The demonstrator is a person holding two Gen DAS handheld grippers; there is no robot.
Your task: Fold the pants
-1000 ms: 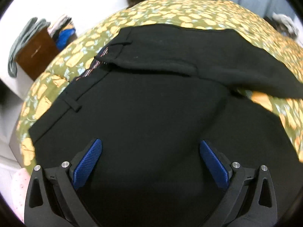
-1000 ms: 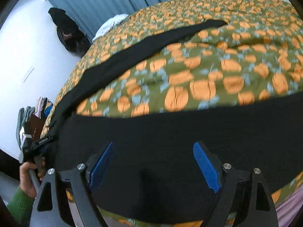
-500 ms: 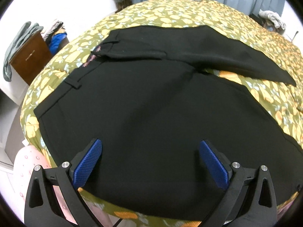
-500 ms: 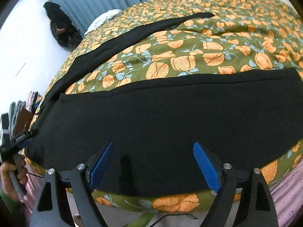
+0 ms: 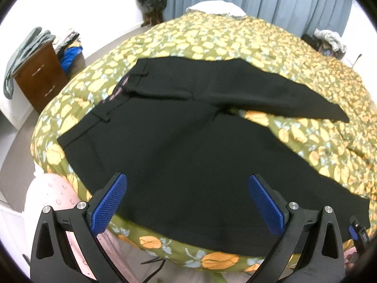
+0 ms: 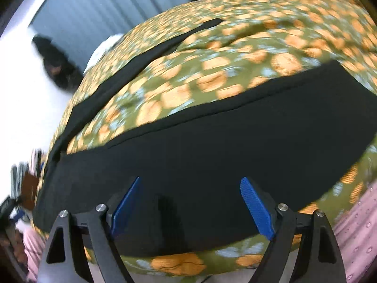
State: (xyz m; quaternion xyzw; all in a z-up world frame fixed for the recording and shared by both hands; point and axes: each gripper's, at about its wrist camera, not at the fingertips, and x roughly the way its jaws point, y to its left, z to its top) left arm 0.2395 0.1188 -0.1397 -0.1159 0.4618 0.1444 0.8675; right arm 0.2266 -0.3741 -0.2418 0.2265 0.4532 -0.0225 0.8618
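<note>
Two grippers, both empty, both over the near edge of the bed.

Left wrist view: left gripper (image 5: pixel 188 202) has its blue pads spread wide with nothing between them, above the seat area of the black fabric pants (image 5: pixel 188 160). The pants lie flat on the olive bedspread with orange flower print (image 5: pixel 235 40), waistband toward the bed's left edge. The legs are splayed in a V: near leg runs along the near edge to the right, far leg angles off toward the middle of the bed, bedspread showing between them. Brown wooden drawer cabinet (image 5: pixel 40 77) stands well off the left edge.

Right wrist view (motion-blurred): right gripper (image 6: pixel 190 205) is also wide apart and empty, above the lower part of the near leg. Its hem sits near the bed's right edge.

Judgement: laid out, no fold made yet. Next move is likely leg onto leg. That needs one gripper at the waistband corner and the other at the hem of the same leg, pinching fabric only, not bedspread.

Room: the far half of the bed is bare, plenty of space. The near leg lies close to the near edge, so dragging it that way risks a slide-off.
</note>
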